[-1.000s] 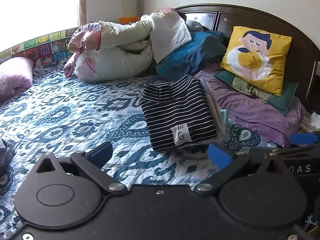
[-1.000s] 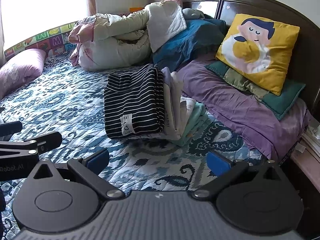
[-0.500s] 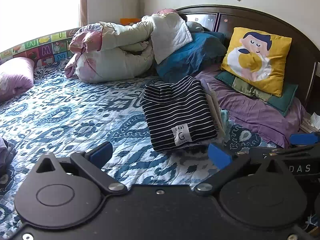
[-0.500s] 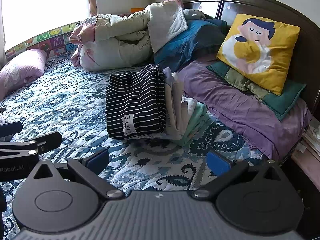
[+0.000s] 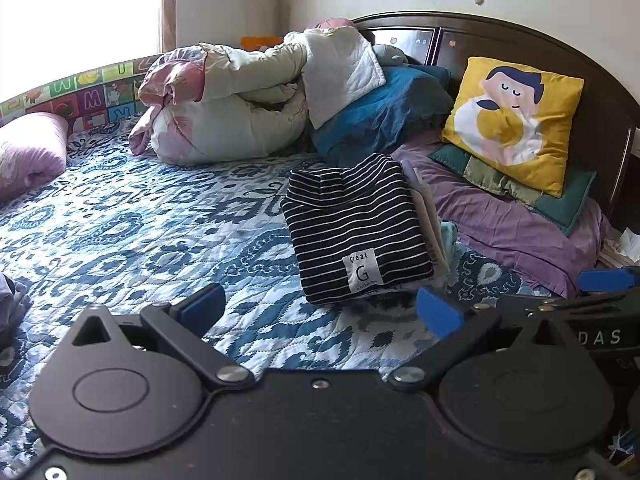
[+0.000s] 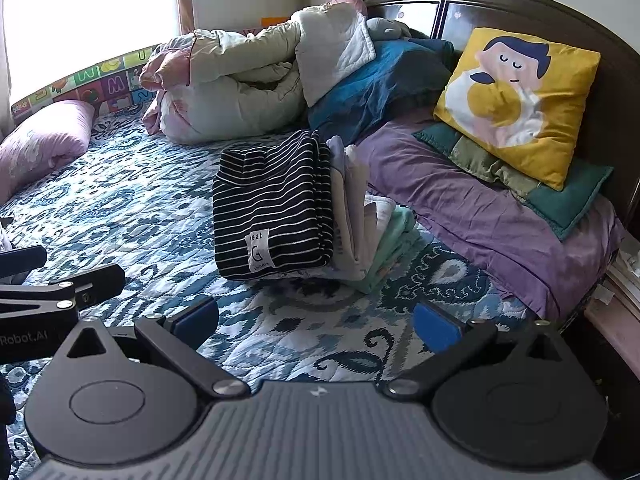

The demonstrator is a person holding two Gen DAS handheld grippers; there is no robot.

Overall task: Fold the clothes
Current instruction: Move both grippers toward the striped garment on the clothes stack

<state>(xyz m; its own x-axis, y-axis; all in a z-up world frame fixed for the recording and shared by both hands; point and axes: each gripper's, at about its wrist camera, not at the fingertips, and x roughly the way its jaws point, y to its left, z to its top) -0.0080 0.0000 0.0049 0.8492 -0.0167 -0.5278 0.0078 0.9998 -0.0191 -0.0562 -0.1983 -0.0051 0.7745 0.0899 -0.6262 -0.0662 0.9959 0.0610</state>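
- Two tools, left tool [image 5: 320,310] and right tool [image 6: 316,322], hover wide open and empty above the bed [image 5: 120,220].
- Striped shirt [image 5: 356,236] tops the folded pile [image 6: 380,240].

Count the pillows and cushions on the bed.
4 visible: a pink pillow at the far left, a blue one under the bundled quilt, a yellow cartoon cushion on a green one. More may be hidden.

Striped top [image 5: 358,236] is lying on the clothes stack [image 6: 376,240], stack sitting on the bed [image 5: 132,224] — cushion [image 5: 516,122] leaning on headboard [image 5: 608,92] behind-right; rolled duvet [image 5: 228,116] lying behind-left.
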